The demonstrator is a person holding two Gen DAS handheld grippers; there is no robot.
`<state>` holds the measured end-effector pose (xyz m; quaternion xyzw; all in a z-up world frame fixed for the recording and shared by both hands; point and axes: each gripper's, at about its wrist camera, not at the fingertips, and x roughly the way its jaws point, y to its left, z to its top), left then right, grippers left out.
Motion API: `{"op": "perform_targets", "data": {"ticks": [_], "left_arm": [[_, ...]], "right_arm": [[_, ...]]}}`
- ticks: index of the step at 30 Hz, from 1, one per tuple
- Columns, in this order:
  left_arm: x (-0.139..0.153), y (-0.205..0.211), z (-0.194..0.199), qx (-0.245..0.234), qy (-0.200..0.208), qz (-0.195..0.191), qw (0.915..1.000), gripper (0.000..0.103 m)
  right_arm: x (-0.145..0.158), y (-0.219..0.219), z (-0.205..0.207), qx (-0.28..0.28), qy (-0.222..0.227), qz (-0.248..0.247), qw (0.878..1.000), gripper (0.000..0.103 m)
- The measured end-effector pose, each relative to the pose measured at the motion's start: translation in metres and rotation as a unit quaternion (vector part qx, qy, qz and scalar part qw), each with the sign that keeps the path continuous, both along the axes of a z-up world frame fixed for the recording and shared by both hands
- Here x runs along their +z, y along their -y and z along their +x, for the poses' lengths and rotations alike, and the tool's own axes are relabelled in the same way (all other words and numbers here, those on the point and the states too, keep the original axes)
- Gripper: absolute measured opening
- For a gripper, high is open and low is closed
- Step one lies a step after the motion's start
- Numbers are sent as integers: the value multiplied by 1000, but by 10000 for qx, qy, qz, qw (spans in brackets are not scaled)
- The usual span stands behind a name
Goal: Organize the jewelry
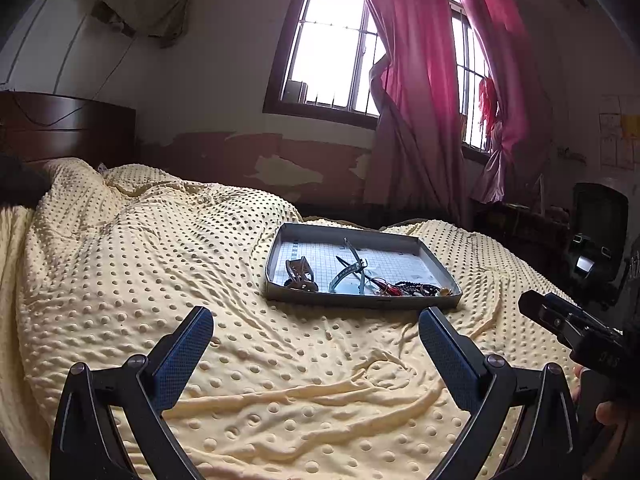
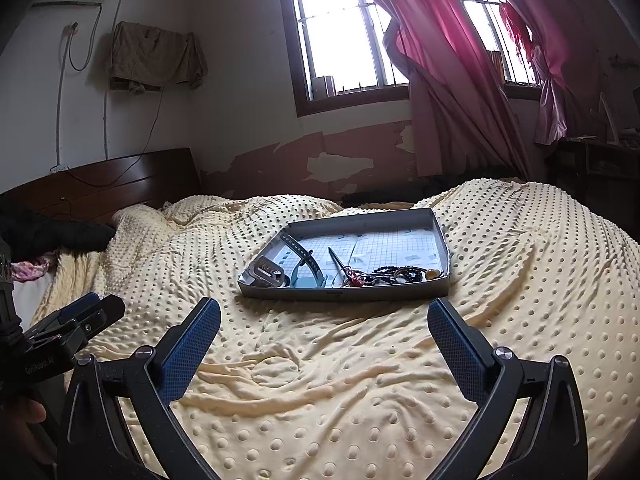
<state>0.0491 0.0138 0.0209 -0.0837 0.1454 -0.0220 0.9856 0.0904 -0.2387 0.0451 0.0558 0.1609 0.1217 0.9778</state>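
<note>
1. At the frame's centre, a grey tray (image 1: 362,300) sits on the bed's yellow blanket (image 1: 160,280), holding a teal watch strap (image 1: 350,270) and dark beads (image 1: 416,289).
2. Left tongs (image 1: 316,334) and right tongs (image 2: 324,326) both gape wide, empty, low in frame.

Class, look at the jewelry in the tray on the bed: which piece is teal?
The watch strap, a long perforated teal band arching up near the tray's middle. The hair claw to its left is brown; the bead strand to its right is dark.

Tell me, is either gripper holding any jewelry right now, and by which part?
Nothing is held. The left gripper and right gripper are both open over the blanket, short of the tray.
</note>
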Motion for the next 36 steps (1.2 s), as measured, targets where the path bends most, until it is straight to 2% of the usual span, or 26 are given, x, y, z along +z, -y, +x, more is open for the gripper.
{"op": "perform_targets", "data": {"ticks": [36], "left_arm": [[-2, 2, 1, -40, -14, 74, 10000, 103]], "right_arm": [[-2, -3, -2, -30, -14, 22, 10000, 102]]}}
